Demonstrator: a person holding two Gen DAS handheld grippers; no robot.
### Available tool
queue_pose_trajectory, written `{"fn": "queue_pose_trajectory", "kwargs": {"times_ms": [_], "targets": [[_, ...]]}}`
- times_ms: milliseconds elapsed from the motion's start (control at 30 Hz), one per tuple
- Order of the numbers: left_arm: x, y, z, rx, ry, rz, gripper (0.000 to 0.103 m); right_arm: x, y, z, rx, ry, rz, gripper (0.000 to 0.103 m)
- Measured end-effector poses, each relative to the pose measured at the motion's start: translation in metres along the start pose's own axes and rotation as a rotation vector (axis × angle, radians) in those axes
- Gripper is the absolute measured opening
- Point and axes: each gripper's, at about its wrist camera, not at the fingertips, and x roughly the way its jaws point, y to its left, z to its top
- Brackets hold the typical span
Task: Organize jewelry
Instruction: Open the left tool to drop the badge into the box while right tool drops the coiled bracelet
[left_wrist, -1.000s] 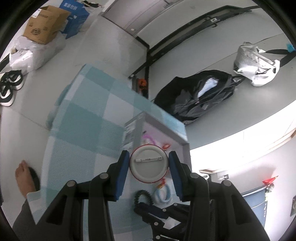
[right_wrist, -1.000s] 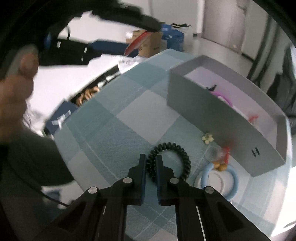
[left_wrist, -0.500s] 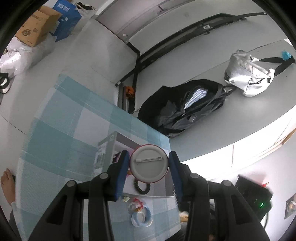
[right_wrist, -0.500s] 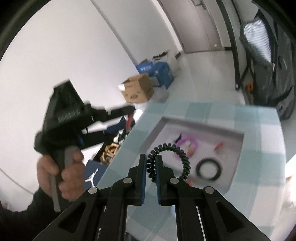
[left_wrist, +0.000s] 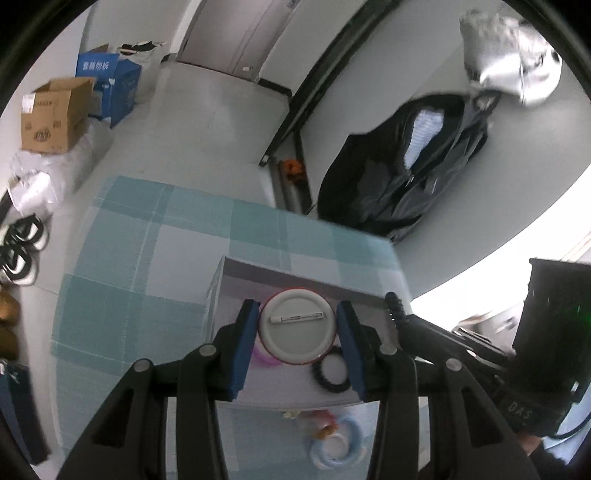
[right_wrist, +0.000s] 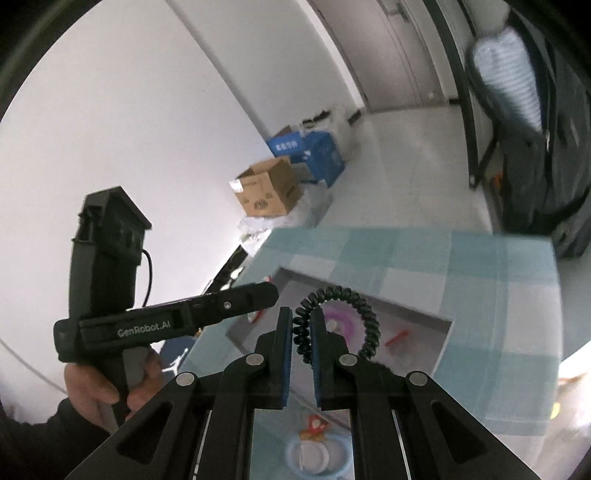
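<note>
My left gripper (left_wrist: 298, 326) is shut on a round white pin badge (left_wrist: 298, 326) with a red rim, held above the grey box (left_wrist: 236, 275). In the box lie a black spiral hair tie (left_wrist: 330, 373) and a pink ring (left_wrist: 264, 358). My right gripper (right_wrist: 302, 332) is shut on another black spiral hair tie (right_wrist: 354, 314), held above the same box (right_wrist: 441, 343), where a pink ring (right_wrist: 343, 319) and a red clip (right_wrist: 397, 336) lie. The left gripper's body (right_wrist: 177, 321) shows in the right wrist view.
A blue ring with a small orange charm (left_wrist: 334, 441) lies on the teal checked cloth (left_wrist: 147, 258) in front of the box; it also shows in the right wrist view (right_wrist: 314, 448). A black backpack (left_wrist: 402, 173) and cardboard boxes (left_wrist: 51, 118) stand on the floor.
Both grippers rose from the cloth and moved over the box. The right gripper lifted the black spiral hair tie off the cloth. The left still holds the badge.
</note>
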Motion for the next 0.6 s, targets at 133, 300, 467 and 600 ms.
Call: {"fn": "queue_pose_trajectory", "kwargs": {"times_ms": [133, 300, 467, 600], "targets": [[0.009, -0.005, -0.007, 0.048, 0.034, 0.037, 0.038, 0.009, -0.019, -0.005, 0.064, 0.047, 0.004, 0.008], [0.013, -0.005, -0.008, 0.080, 0.049, 0.063, 0.038, 0.007, -0.030, 0.001, 0.091, 0.051, 0.008, 0.009], [0.012, -0.004, -0.001, 0.061, 0.051, 0.057, 0.038, 0.009, -0.031, 0.006, 0.084, 0.038, 0.032, 0.009], [0.008, 0.001, 0.003, 0.027, 0.050, 0.017, 0.038, 0.006, -0.034, 0.007, 0.111, 0.022, 0.055, 0.012]]}}
